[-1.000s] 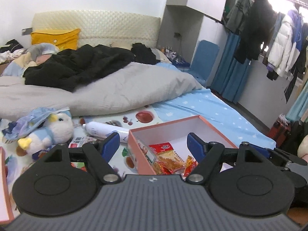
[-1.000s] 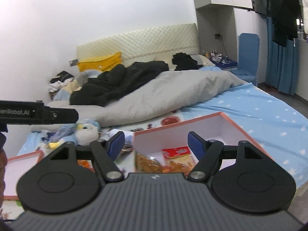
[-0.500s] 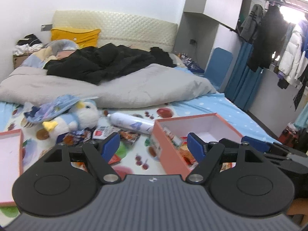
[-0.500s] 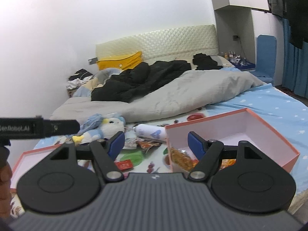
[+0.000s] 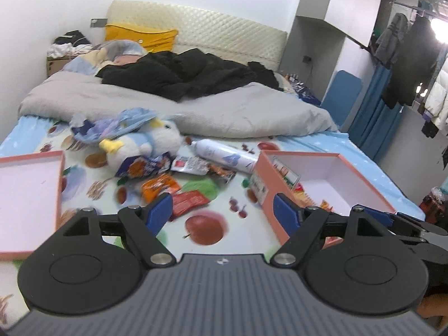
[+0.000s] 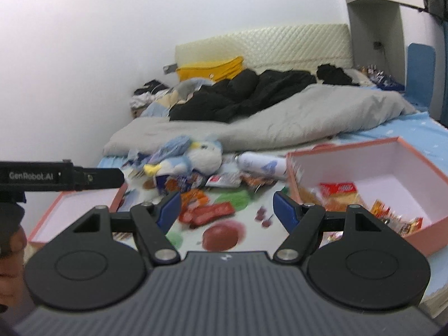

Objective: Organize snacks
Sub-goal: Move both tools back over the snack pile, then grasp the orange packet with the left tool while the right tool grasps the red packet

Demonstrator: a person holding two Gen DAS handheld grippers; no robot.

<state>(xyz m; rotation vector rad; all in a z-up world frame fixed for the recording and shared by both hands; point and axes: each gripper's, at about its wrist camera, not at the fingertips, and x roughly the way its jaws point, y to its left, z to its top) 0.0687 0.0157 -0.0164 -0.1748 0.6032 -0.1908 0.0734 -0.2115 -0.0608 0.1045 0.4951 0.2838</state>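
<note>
Spread over the fruit-print sheet (image 5: 84, 187) of an unmade bed, loose snack packets (image 5: 168, 187) lie between the pink lid (image 5: 60, 184) and the pink box (image 5: 266, 184) that holds a few more, while the left gripper (image 5: 222, 211) and right gripper (image 6: 226, 205) hover above, both wide apart and empty.

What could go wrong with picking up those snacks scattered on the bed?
1. The packets overlap in a heap beside the plush toy, so open jaws might catch two at once or snag the toy.
2. The spray can lies among them and could roll or end up in the box by mistake.
3. The two grippers are close together; they might bump over the same pile.
</note>
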